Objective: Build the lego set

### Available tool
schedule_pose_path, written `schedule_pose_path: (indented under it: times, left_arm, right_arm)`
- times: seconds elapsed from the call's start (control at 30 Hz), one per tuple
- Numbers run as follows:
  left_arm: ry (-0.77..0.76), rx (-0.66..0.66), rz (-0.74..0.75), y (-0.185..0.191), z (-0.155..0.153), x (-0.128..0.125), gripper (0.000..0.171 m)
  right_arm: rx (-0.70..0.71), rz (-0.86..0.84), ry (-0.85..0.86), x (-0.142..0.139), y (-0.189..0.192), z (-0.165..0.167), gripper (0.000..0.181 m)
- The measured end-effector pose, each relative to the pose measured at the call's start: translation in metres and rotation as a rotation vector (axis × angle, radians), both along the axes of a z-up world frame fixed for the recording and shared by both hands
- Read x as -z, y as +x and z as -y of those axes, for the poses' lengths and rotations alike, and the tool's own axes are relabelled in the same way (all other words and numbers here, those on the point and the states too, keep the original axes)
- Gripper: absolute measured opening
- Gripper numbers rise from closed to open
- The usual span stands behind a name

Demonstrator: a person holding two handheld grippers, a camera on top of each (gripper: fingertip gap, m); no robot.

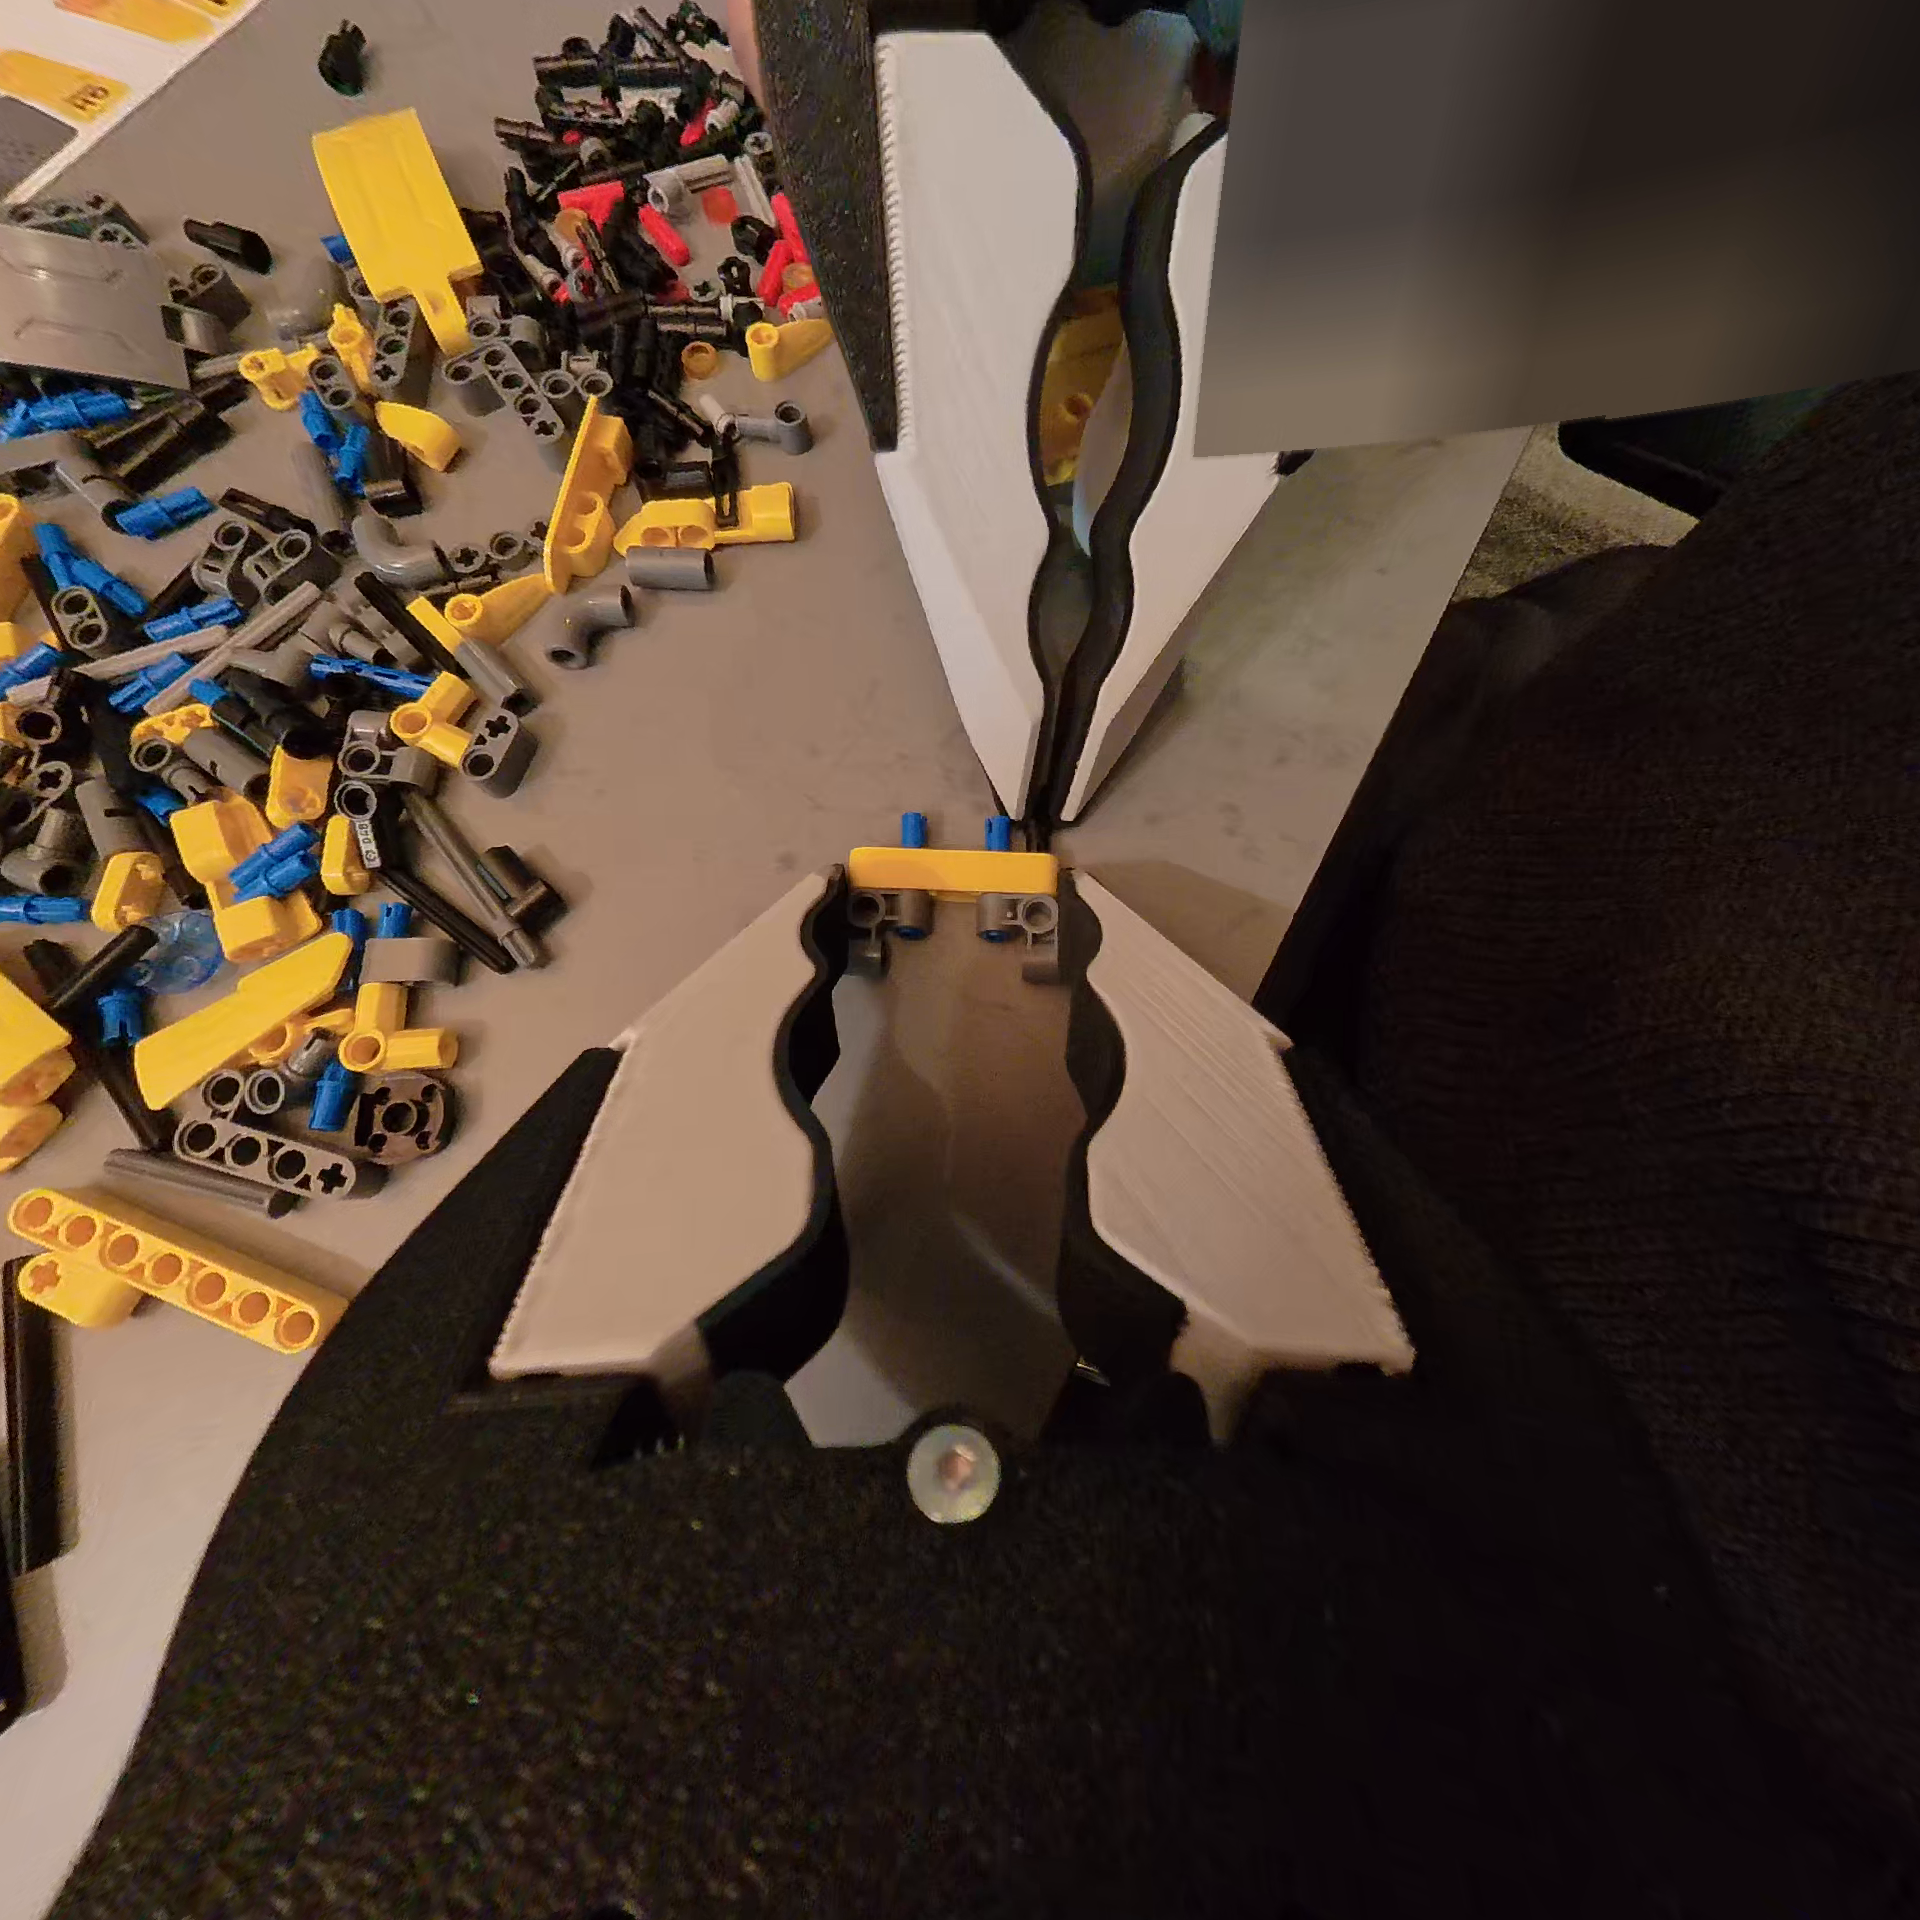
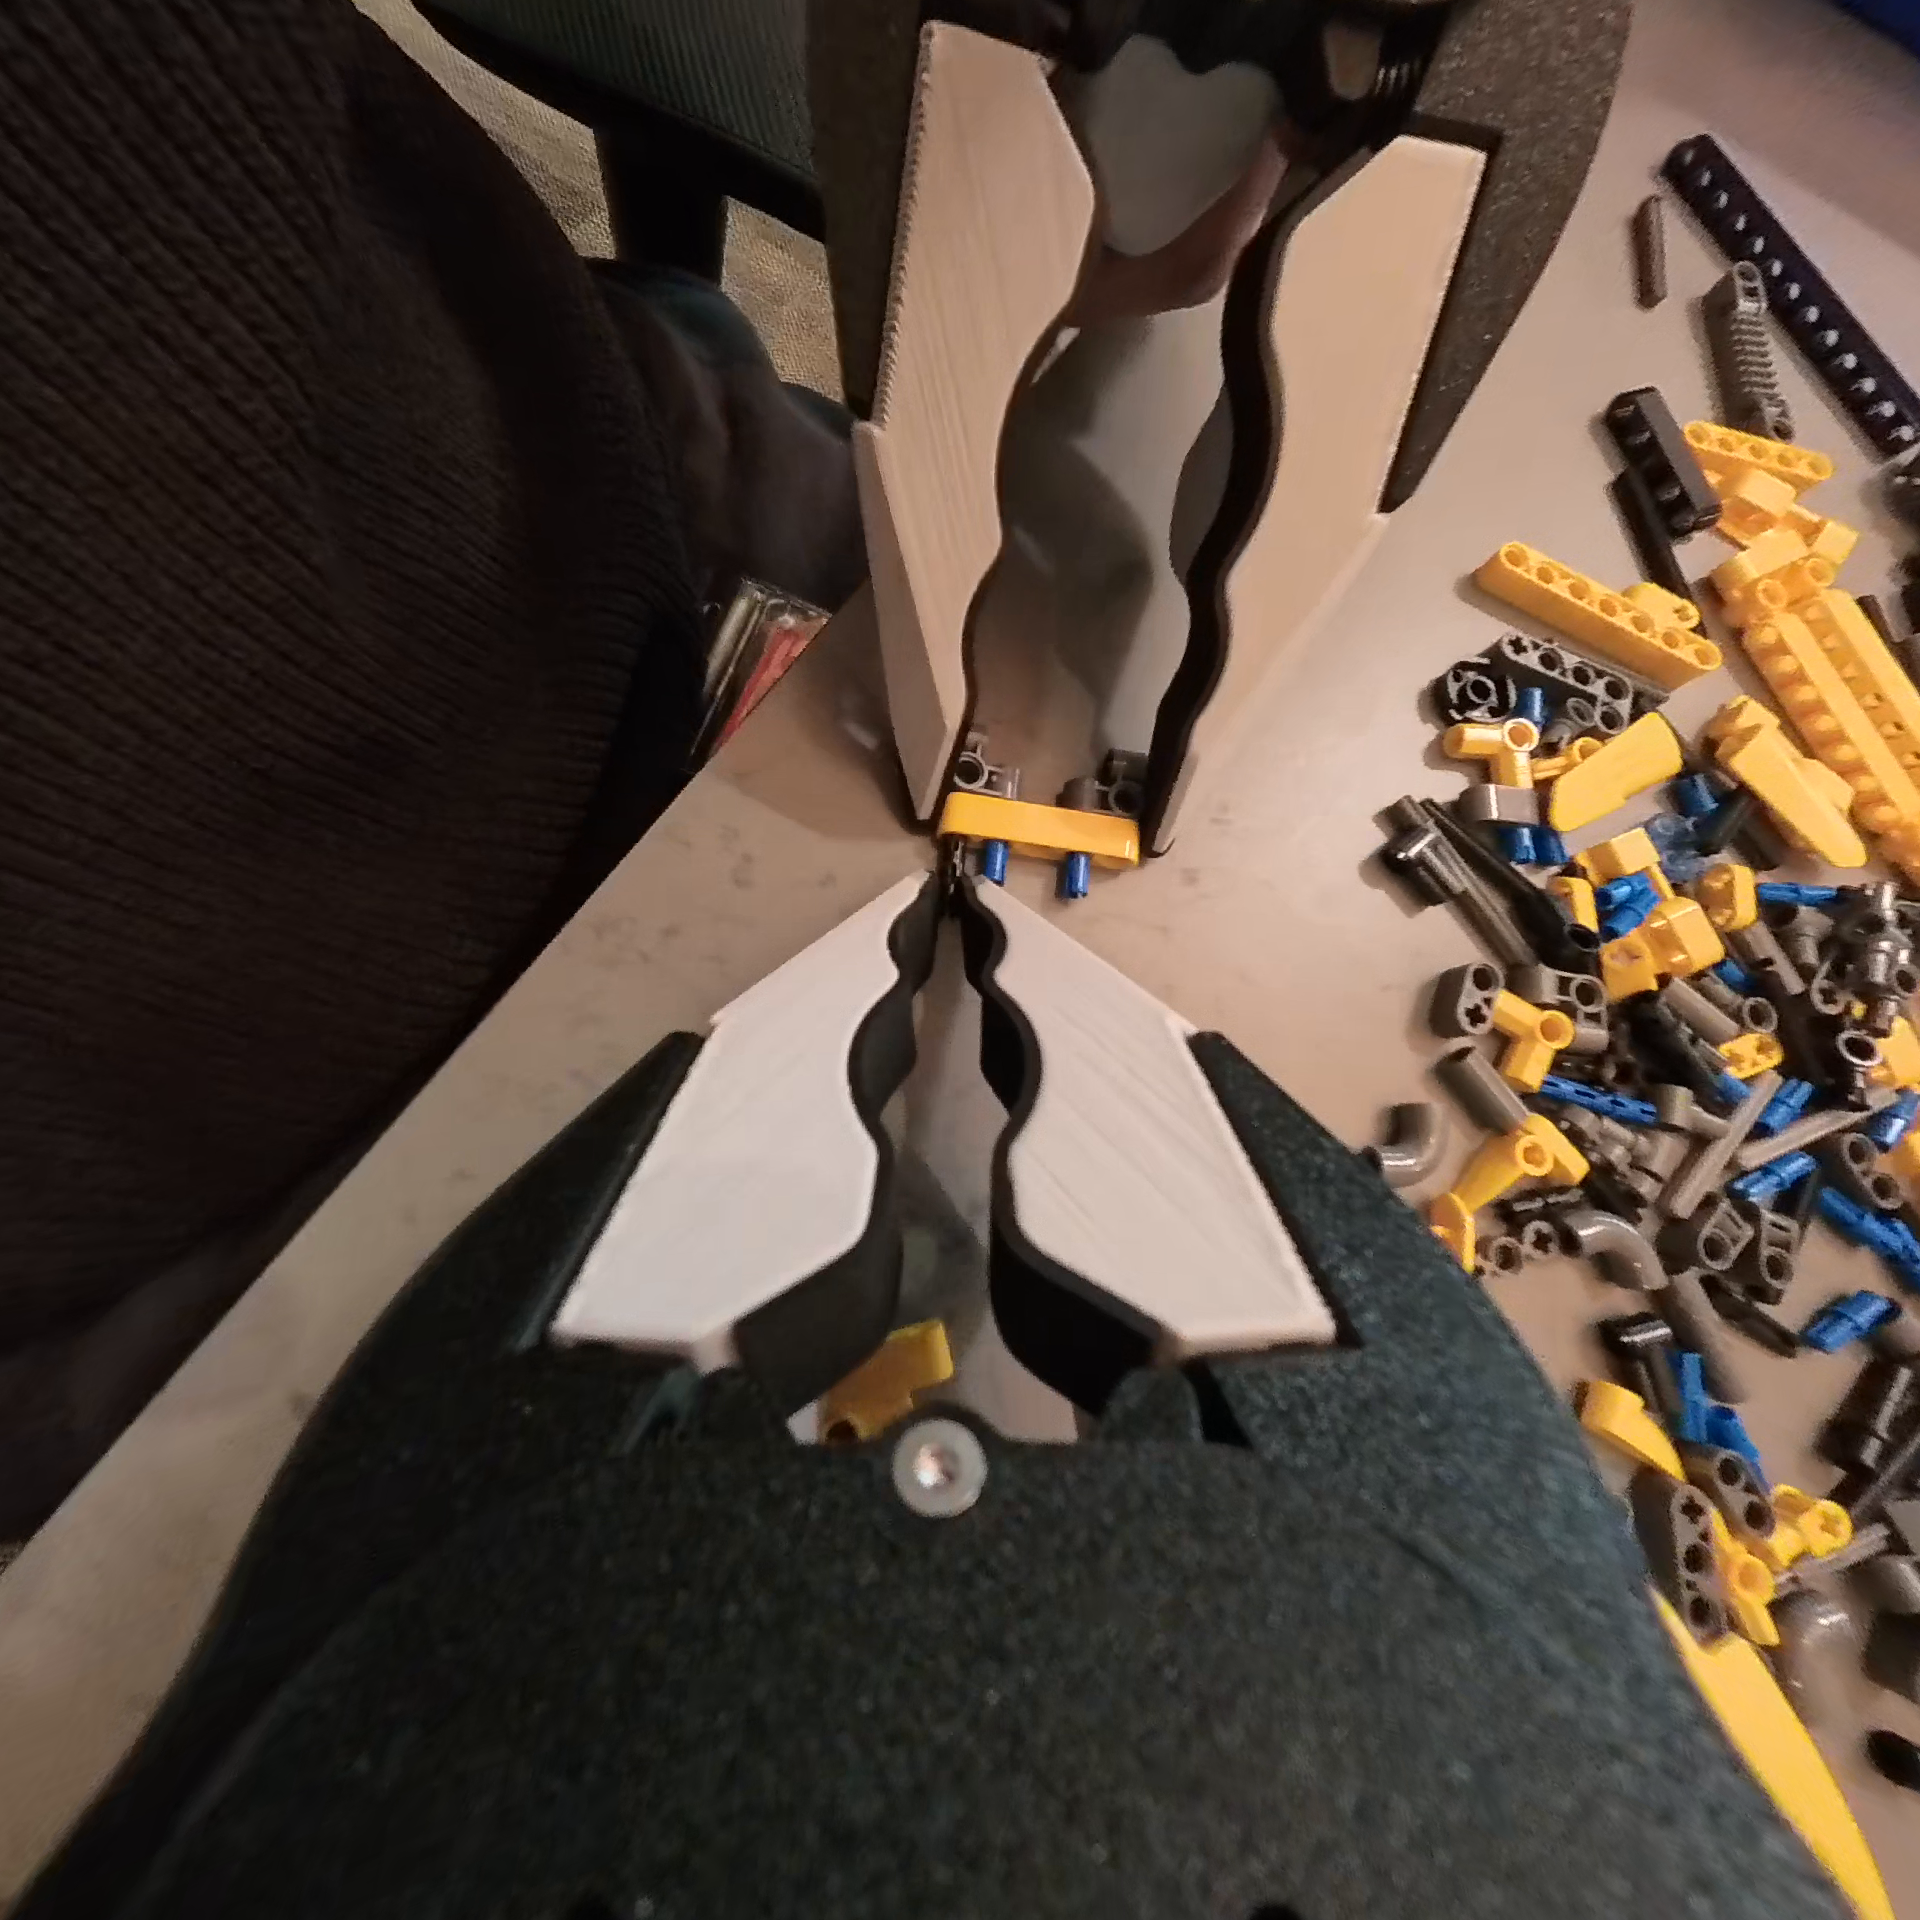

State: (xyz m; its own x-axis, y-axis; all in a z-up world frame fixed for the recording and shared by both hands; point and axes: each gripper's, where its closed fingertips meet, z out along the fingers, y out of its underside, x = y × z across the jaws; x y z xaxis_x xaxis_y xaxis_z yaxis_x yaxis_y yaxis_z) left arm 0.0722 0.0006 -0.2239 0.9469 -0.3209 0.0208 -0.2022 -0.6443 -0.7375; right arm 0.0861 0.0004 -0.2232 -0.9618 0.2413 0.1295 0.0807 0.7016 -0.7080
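Note:
My left gripper [image 1: 954, 881] is shut on a short yellow beam [image 1: 951, 869] across its ends, just above the grey table. Two grey connectors [image 1: 1023, 920] hang on the beam's near side and two blue pins [image 1: 912, 828] stick out of its far side. My right gripper [image 1: 1034, 816] comes in from the top, its jaws almost closed on a small black piece [image 1: 1031, 828] at the beam's right end. In the right wrist view, the right gripper [image 2: 948, 883] pinches that black piece [image 2: 953, 868] against the yellow beam [image 2: 1039, 831], which the left gripper [image 2: 1039, 829] holds.
A wide pile of loose yellow, blue, grey, black and red building pieces [image 1: 312, 727] covers the table left of the grippers and shows at the right in the right wrist view [image 2: 1662, 935]. A person's dark knitted garment [image 1: 1610, 987] borders the table edge. A yellow piece [image 2: 894, 1371] lies under the right gripper. The grippers are tip to tip, or close to it.

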Motion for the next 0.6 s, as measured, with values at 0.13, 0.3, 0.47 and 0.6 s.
schedule_pose_path:
  times: [0.13,0.3,0.47,0.6]
  left_arm:
    - [0.017,-0.001,-0.013,0.0,-0.0002,0.0,0.04]
    - [0.021,-0.01,-0.023,-0.0006,0.0002,0.0001,0.04]
    - [0.032,-0.013,-0.022,-0.0006,0.0002,0.0,0.04]
    - [0.034,-0.01,-0.021,-0.0007,0.0003,0.0,0.04]
  right_arm:
    - [-0.011,-0.036,0.029,-0.0002,-0.0007,0.0003,0.002]
    - [-0.001,-0.001,-0.005,-0.0003,-0.0014,0.0006,0.003]
    - [0.005,0.004,-0.018,-0.0003,-0.0012,0.0006,0.003]
    - [0.012,0.0,-0.011,-0.0002,-0.001,0.0001,0.003]
